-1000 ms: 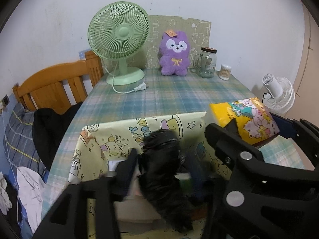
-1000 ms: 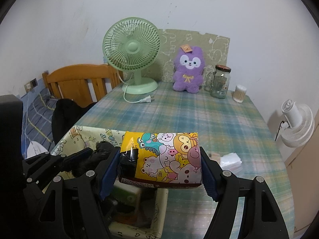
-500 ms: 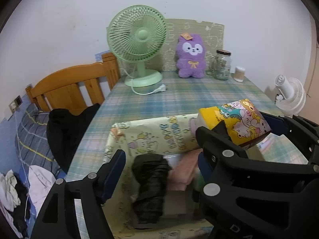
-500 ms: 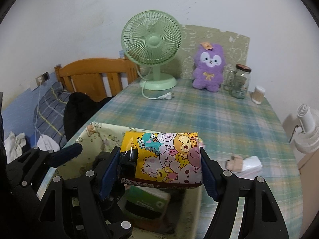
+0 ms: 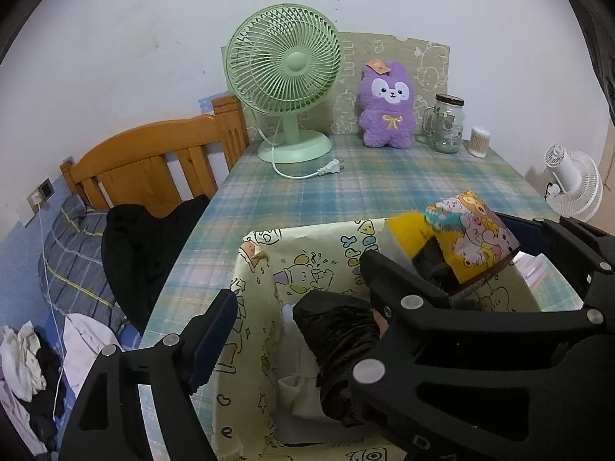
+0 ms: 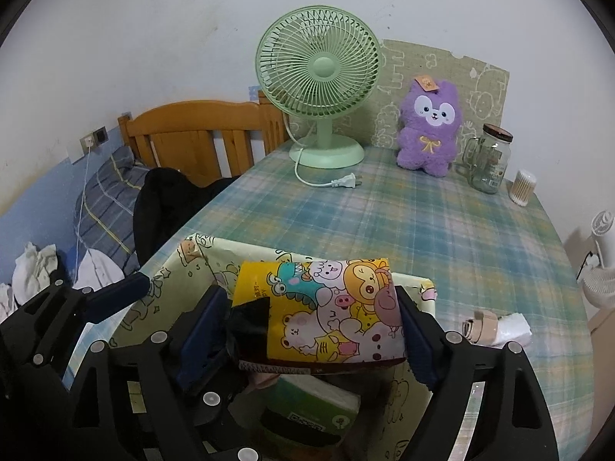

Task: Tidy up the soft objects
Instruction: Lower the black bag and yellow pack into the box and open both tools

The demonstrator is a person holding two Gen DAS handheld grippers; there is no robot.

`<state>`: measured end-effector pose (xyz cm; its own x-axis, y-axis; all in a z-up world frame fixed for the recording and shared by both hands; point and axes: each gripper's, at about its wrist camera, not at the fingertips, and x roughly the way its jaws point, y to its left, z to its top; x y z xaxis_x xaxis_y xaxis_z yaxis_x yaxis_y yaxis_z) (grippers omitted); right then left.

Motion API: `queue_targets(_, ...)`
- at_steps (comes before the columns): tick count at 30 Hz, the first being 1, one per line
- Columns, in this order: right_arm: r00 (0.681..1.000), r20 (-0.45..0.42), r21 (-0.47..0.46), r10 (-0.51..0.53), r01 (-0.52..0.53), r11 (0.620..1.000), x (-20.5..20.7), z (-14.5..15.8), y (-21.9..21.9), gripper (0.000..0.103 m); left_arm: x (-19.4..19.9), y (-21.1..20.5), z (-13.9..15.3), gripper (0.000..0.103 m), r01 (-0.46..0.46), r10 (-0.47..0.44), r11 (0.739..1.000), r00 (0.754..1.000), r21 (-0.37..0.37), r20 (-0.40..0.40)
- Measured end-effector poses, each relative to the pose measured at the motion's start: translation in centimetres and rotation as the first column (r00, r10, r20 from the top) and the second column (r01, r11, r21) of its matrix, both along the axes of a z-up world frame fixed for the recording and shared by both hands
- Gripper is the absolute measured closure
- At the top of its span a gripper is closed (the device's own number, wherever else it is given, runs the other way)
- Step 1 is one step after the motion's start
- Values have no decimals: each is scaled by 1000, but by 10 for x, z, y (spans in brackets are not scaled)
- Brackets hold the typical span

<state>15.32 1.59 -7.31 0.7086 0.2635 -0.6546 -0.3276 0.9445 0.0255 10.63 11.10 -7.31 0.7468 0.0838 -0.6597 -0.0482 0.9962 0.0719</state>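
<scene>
**Cartoon pack held over the fabric bin**

Left wrist view: the left tongs (image 5: 296, 307) gape wide and empty above the yellow printed bin (image 5: 253, 292) at the near tabletop (image 5: 384, 192) edge. A black bundle (image 5: 338, 345) lies inside the bin.

Right wrist view: the right tongs (image 6: 311, 330) are clamped on the cartoon-printed pack (image 6: 326, 307), held over the bin (image 6: 169, 288). A purple plush (image 6: 428, 130) sits far right, beside a green fan (image 6: 319, 73).

Cartoon-print pack (image 6: 330, 311) held level above yellow bin (image 5: 261, 299); black bundle (image 5: 338, 342) inside
</scene>
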Motion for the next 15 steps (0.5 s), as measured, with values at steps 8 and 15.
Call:
queue_targets(8, 999, 50, 9, -4, 4, 1000, -10, 8, -4, 2, -9, -4, 5, 18, -6, 6, 1000, 1000, 11, 23)
queue_targets(15, 998, 45, 10, -39, 39, 999, -19, 13, -18, 2, -15, -14, 10, 18, -6, 6, 1000, 999, 4, 33)
